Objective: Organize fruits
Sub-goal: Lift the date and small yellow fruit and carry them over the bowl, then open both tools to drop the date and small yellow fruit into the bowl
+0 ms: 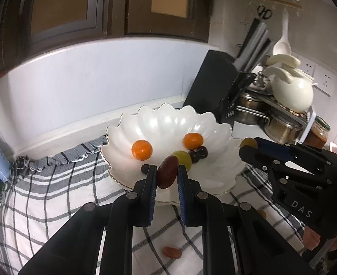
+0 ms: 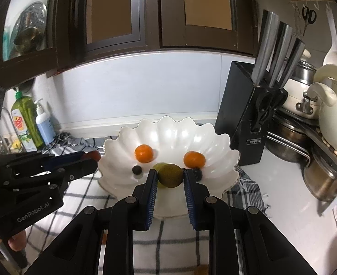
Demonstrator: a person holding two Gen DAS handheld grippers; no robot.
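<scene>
In the left wrist view my left gripper [image 1: 167,171] is shut on a red-brown oval fruit [image 1: 167,176], just above the near rim of a white scalloped bowl [image 1: 168,123]. Inside the bowl lie two oranges [image 1: 142,149], a green grape [image 1: 183,158] and dark berries [image 1: 199,153]. In the right wrist view my right gripper [image 2: 170,176] is shut on an olive-green round fruit [image 2: 170,175], also over the bowl [image 2: 173,133]. Each gripper shows in the other's view, the right gripper [image 1: 248,147] at the bowl's right and the left gripper [image 2: 93,159] at its left.
A checked cloth [image 1: 54,183] lies under the bowl, with a red fruit [image 1: 172,252] loose on it near me. A black knife block [image 2: 248,123] stands right of the bowl, with steel pots [image 2: 324,178] and a cream teapot [image 2: 333,119] beyond. Bottles [image 2: 28,123] stand at the left.
</scene>
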